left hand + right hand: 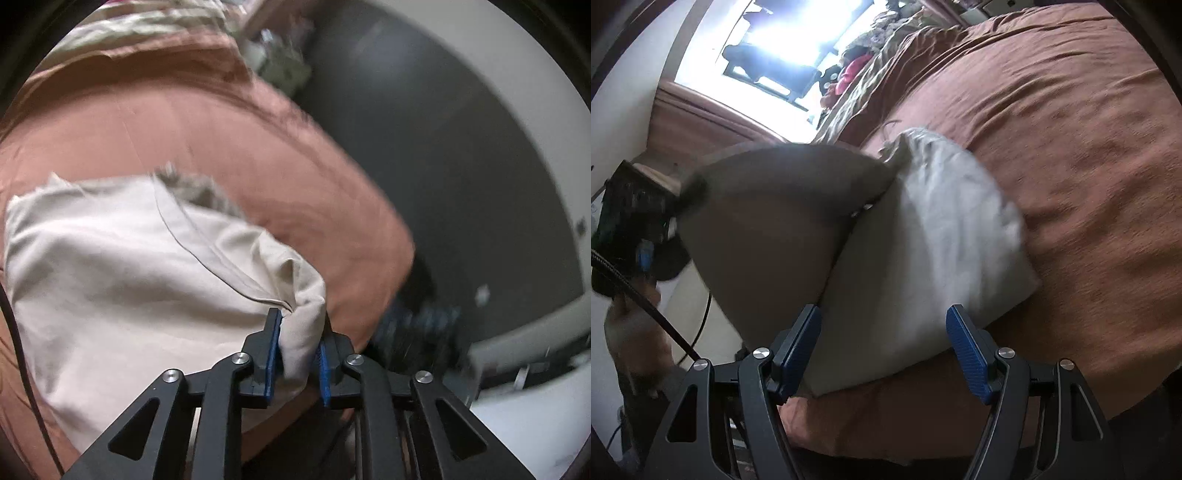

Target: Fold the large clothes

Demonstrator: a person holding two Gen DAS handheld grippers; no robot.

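Left gripper [299, 347] clamped on bunched corner of beige garment [122, 266], spread over rust bedspread [229, 140] toward ten o'clock. Right gripper [884, 347] jaws apart, holding nothing. Risk: one-corner hold, fold drags crooked.

Black linkage arms, silver screws, ribbed blue fingers [967, 354], black braided cable [646, 299]

The bed [1089, 155] lies bare across its far half and right side; the pale garment [923, 258] fills the near edge, one flap lifted at its left. Clutter [864, 66] crowds the bed's far left corner
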